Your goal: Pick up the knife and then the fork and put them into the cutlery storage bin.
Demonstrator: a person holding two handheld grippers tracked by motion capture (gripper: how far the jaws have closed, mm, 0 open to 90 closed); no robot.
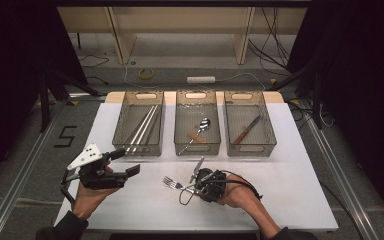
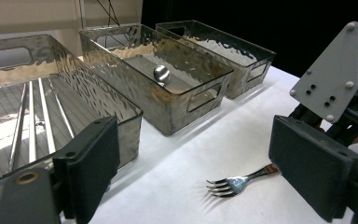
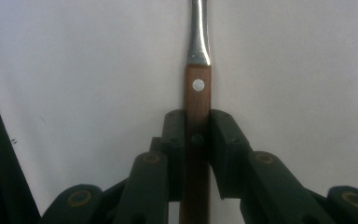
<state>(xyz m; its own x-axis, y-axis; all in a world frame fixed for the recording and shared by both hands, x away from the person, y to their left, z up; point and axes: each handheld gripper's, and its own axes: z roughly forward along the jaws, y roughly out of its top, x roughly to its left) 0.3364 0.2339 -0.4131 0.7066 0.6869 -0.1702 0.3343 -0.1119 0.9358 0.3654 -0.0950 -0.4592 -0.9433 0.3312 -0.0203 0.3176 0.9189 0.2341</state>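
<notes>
Two grippers work over a white table (image 1: 290, 200). The right gripper (image 1: 196, 189) has its jaws clamped on the wooden handle of a fork (image 3: 197, 112): in the right gripper view the brown handle runs straight up between the two black pads, which press on its sides, and the steel neck carries on ahead of the jaws over the bare tabletop. A pale rivet on the handle sits just beyond the pad tips. In the high view the fork's tines (image 1: 168, 182) point away from those jaws toward the left gripper, lying on the table or just above it; which of the two cannot be told.

The left gripper (image 1: 122, 161) has its jaws wide apart with nothing between them. In the left gripper view the fork's tines lie ahead of those jaws and between them, closer to the right-hand pad (image 2: 314, 170).

Three clear bins stand in a row beyond both pairs of jaws. The nearest bin to the left jaws (image 1: 139, 124) holds long metal chopsticks (image 1: 145, 126), the middle bin (image 1: 197, 122) holds a spoon (image 1: 200, 129) with a wooden handle, and the far bin (image 1: 249, 124) holds a knife (image 1: 246, 130).
</notes>
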